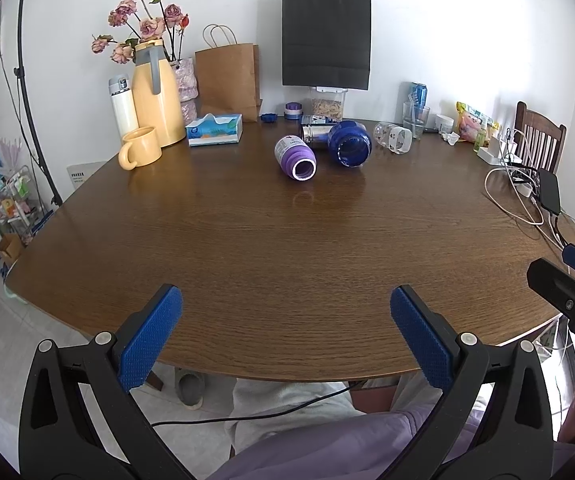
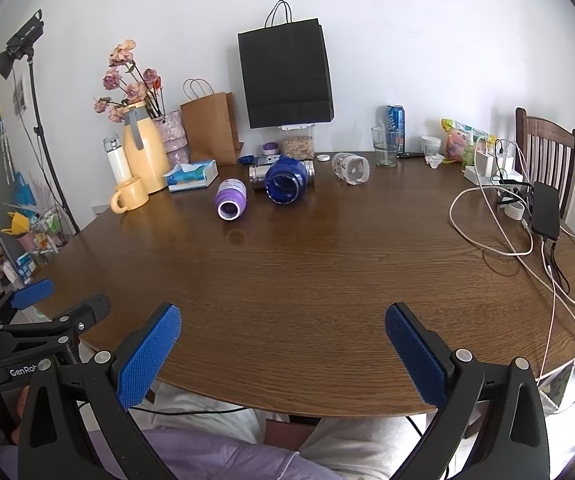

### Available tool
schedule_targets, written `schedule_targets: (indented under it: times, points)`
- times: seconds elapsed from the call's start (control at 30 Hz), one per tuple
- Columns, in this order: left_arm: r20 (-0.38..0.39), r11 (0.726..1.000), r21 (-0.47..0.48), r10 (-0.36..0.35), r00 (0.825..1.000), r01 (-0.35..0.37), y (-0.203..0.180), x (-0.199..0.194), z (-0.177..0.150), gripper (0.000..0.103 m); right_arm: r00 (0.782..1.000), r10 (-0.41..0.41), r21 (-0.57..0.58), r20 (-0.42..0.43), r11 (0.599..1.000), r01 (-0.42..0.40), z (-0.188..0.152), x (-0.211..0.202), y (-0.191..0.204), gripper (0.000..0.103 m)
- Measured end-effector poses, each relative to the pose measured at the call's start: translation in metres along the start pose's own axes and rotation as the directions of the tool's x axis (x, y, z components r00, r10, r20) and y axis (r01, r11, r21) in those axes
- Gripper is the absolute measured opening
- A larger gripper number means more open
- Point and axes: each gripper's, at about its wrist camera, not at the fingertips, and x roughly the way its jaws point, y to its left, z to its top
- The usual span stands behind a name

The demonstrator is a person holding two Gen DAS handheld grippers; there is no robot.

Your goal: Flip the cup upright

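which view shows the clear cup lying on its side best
The right wrist view: the clear cup lies apart from the blue cup, its open mouth turned toward the camera. The left wrist view shows it more side-on.

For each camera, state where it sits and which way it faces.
Left wrist: on the left gripper at the table's near edge, facing the wall; own open fingers, lap, right gripper at right.
Right wrist: on the right gripper, same heading; own open fingers, left gripper at left.
Shared: purple cup and blue cup, both lying down.
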Motion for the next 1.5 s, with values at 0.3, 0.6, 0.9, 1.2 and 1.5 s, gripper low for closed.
schedule_targets:
  times: [0.3,0.6,0.9,1.2,1.5]
  points:
    - [-0.018,0.999,-0.037,0.021,1.0,-0.022,0.014,0.036,0.02,0.103,0.998,0.054,-0.027,0.034,0.998,-0.054,0.003,0.015,-0.005,0.103]
    - [-0.083,0.998,-0.04,0.043,0.996,-0.047,0.032,0.077,0.029,0.103,0.995,0.072,0.072,-0.07,0.995,-0.067,0.012,0.072,-0.044,0.103]
    - [-0.01,0.998,-0.063,0.007,1.0,-0.008,0.031,0.066,0.027,0.103,0.994,-0.004,0.01,0.11,1.0,0.003,0.014,0.04,-0.035,0.103]
    - [-0.041,0.997,-0.038,-0.066,0.997,0.064,0.023,0.075,0.018,0.103,0.999,0.015,-0.041,0.048,0.999,-0.013,0.016,0.054,-0.02,0.103]
    - [-0.035,0.989,0.0,-0.15,0.988,0.15,0.045,0.131,0.084,0.103,0.982,0.158,0.007,-0.103,0.987,-0.158,0.072,0.137,-0.026,0.103]
